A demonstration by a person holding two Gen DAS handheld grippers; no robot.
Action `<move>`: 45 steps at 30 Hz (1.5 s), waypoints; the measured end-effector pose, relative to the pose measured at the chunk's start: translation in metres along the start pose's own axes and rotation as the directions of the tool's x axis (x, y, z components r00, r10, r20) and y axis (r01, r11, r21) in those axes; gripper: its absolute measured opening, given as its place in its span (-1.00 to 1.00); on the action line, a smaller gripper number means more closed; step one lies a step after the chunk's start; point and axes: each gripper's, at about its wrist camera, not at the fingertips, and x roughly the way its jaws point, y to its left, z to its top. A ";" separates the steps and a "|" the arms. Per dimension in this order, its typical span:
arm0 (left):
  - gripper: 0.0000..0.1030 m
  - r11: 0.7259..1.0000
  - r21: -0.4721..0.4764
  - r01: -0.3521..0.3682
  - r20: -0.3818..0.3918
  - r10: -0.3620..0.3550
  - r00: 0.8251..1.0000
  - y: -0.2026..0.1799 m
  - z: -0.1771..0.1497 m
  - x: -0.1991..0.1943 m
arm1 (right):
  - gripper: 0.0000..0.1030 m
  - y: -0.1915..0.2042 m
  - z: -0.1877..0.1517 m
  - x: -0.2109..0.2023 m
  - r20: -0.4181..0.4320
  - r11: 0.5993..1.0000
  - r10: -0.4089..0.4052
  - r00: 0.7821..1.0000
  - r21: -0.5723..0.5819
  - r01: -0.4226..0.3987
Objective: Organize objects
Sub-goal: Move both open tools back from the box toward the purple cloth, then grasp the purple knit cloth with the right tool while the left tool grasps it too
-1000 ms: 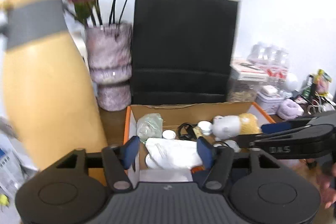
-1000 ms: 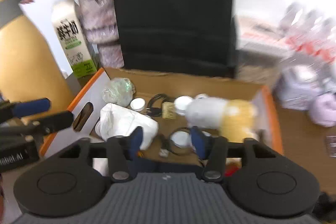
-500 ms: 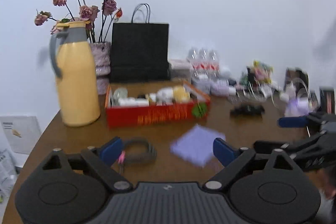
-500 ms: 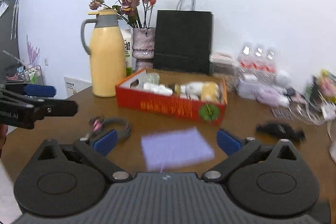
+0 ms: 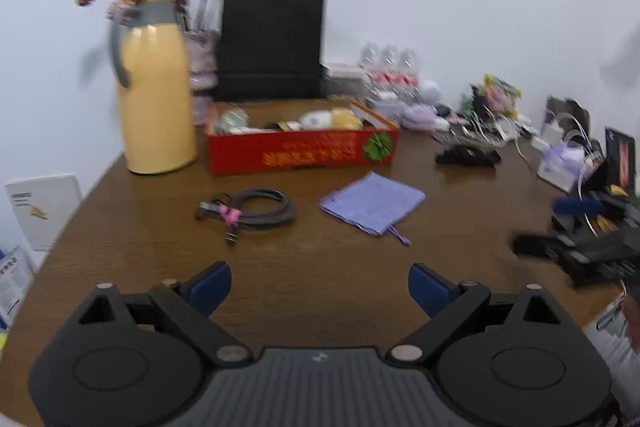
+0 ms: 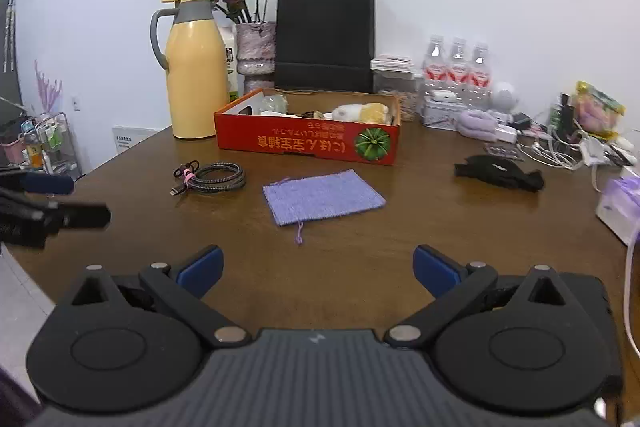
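A purple cloth pouch lies flat mid-table; it also shows in the left wrist view. A coiled dark cable lies to its left, also in the left wrist view. A black strap lies to the right. A red open box holding several small items stands behind them. My left gripper is open and empty over the near table. My right gripper is open and empty, short of the pouch.
A yellow thermos jug, a vase of dried roses and a black paper bag stand behind the box. Water bottles, chargers and cords crowd the right. The table edge curves at left.
Both grippers have pulled back from above the red box to the near side of the table and opened wide. The pouch, cable and strap have come into view.
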 end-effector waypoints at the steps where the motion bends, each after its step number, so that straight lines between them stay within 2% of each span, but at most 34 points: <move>1: 0.83 1.000 0.007 0.017 -0.011 -0.017 1.000 -0.002 0.000 0.009 | 1.00 -0.002 0.000 0.010 0.012 1.000 -0.020 1.000 -0.016 0.020; 2: 0.81 0.999 0.010 0.030 -0.024 -0.030 0.999 -0.004 0.001 0.018 | 0.97 -0.004 0.000 0.024 0.009 0.997 -0.067 0.998 -0.038 0.067; 4: 0.67 0.997 0.016 0.070 -0.037 -0.069 0.997 -0.007 0.006 0.040 | 0.90 -0.010 0.006 0.052 -0.034 0.992 -0.113 0.993 -0.065 0.111; 7: 0.38 0.984 -0.015 0.177 -0.068 -0.178 0.982 -0.007 0.017 0.089 | 0.86 -0.027 0.020 0.094 -0.060 0.998 -0.058 0.997 -0.037 0.055; 8: 0.14 0.979 -0.045 0.197 -0.102 -0.201 0.974 -0.005 0.022 0.109 | 0.78 -0.033 0.027 0.112 -0.063 0.999 -0.039 0.997 -0.027 0.037; 9: -0.03 0.978 -0.076 0.196 -0.137 -0.205 0.969 -0.004 0.027 0.129 | 0.74 -0.036 0.033 0.128 -0.068 0.999 -0.043 0.997 -0.028 0.042; 11: -0.11 0.975 -0.110 0.193 -0.149 -0.208 0.967 -0.002 0.034 0.161 | 0.56 -0.043 0.044 0.163 -0.072 0.997 -0.069 0.995 -0.038 0.066; 12: -0.13 0.975 -0.121 0.187 -0.149 -0.204 0.968 -0.002 0.037 0.173 | 0.53 -0.047 0.048 0.177 -0.072 0.997 -0.074 0.995 -0.036 0.072; 14: -0.17 0.976 -0.137 0.170 -0.157 -0.191 0.969 -0.001 0.043 0.193 | 0.34 -0.053 0.055 0.209 -0.108 0.998 -0.063 0.992 -0.030 0.060; 15: -0.19 0.976 -0.132 0.171 -0.145 -0.189 0.971 -0.002 0.046 0.200 | 0.31 -0.055 0.057 0.220 -0.120 0.998 -0.055 0.991 -0.025 0.052; 16: -0.21 0.979 -0.125 0.159 -0.142 -0.176 0.974 -0.003 0.049 0.205 | 0.21 -0.058 0.059 0.231 -0.135 0.999 -0.042 0.990 -0.016 0.041; 17: -0.27 0.984 -0.109 0.142 -0.138 -0.156 0.978 -0.005 0.051 0.209 | 0.00 -0.060 0.059 0.243 -0.154 0.999 -0.037 0.987 -0.008 0.036; 18: -0.42 0.988 -0.092 0.122 -0.134 -0.134 0.982 -0.007 0.052 0.211 | -0.13 -0.060 0.058 0.252 -0.181 0.999 -0.039 0.983 0.000 0.040; 19: -0.55 0.990 -0.085 0.112 -0.134 -0.123 0.983 -0.007 0.052 0.213 | -0.31 -0.061 0.057 0.254 -0.178 0.999 -0.032 0.984 0.014 0.035; 20: -0.69 0.991 -0.085 0.101 -0.136 -0.112 0.984 -0.007 0.052 0.213 | -0.57 -0.062 0.056 0.252 -0.182 0.999 -0.024 0.983 0.031 0.030; 22: -0.70 0.992 -0.099 0.074 -0.118 -0.085 0.989 -0.001 0.049 0.206 | -0.71 -0.059 0.054 0.240 -0.205 0.998 -0.038 0.978 0.041 0.047; 23: -0.70 0.993 -0.103 0.055 -0.113 -0.067 0.991 0.002 0.048 0.201 | -0.71 -0.055 0.052 0.230 -0.204 0.998 -0.043 0.978 0.034 0.051; 25: -0.68 0.993 -0.112 0.037 -0.110 -0.049 0.993 0.005 0.046 0.194 | -0.69 -0.050 0.045 0.209 -0.190 0.997 -0.003 0.982 0.070 0.016; 27: -0.48 0.988 -0.147 0.039 -0.118 -0.057 0.991 0.007 0.043 0.190 | -0.68 -0.047 0.038 0.195 -0.167 0.993 0.031 0.986 0.119 -0.011; 28: -0.46 0.986 -0.159 0.044 -0.123 -0.065 0.990 0.007 0.043 0.189 | -0.60 -0.047 0.038 0.192 -0.156 0.992 0.036 0.987 0.122 -0.017; 29: -0.47 0.986 -0.162 0.050 -0.129 -0.072 0.989 0.006 0.042 0.190 | -0.45 -0.045 0.038 0.192 -0.144 0.994 0.028 0.989 0.113 -0.012; 30: -0.49 0.986 -0.158 0.046 -0.127 -0.066 0.990 0.005 0.041 0.191 | -0.40 -0.044 0.037 0.195 -0.148 0.995 0.009 0.989 0.097 0.006; 33: -0.50 0.990 -0.137 0.024 -0.125 -0.041 0.991 0.001 0.042 0.191 | -0.40 -0.043 0.035 0.207 -0.184 0.996 0.005 0.983 0.090 0.011; 34: -0.50 0.990 -0.140 0.018 -0.124 -0.036 0.992 0.000 0.041 0.191 | -0.47 -0.041 0.032 0.207 -0.181 0.996 0.016 0.983 0.090 0.000; 35: -0.53 0.991 -0.137 0.007 -0.125 -0.024 0.992 -0.002 0.041 0.191 | -0.66 -0.038 0.030 0.204 -0.170 0.996 0.011 0.985 0.087 0.004; 37: -0.83 0.991 -0.130 -0.026 -0.129 0.009 0.992 -0.006 0.039 0.189 | -0.87 -0.032 0.025 0.200 -0.153 0.997 -0.007 0.988 0.080 0.019; 39: -0.98 0.991 -0.131 -0.029 -0.129 0.012 0.992 -0.008 0.035 0.182 | -0.88 -0.029 0.021 0.191 -0.148 0.994 0.003 0.989 0.109 0.013; 42: -0.98 0.989 -0.148 0.008 -0.122 -0.026 0.992 -0.009 0.028 0.162 | -0.89 -0.022 0.014 0.168 -0.124 0.990 0.019 0.992 0.139 -0.001; 45: -0.99 0.992 -0.129 0.010 -0.107 -0.024 0.994 -0.014 0.018 0.134 | -0.89 -0.018 0.003 0.138 -0.101 0.987 0.011 0.995 0.162 0.005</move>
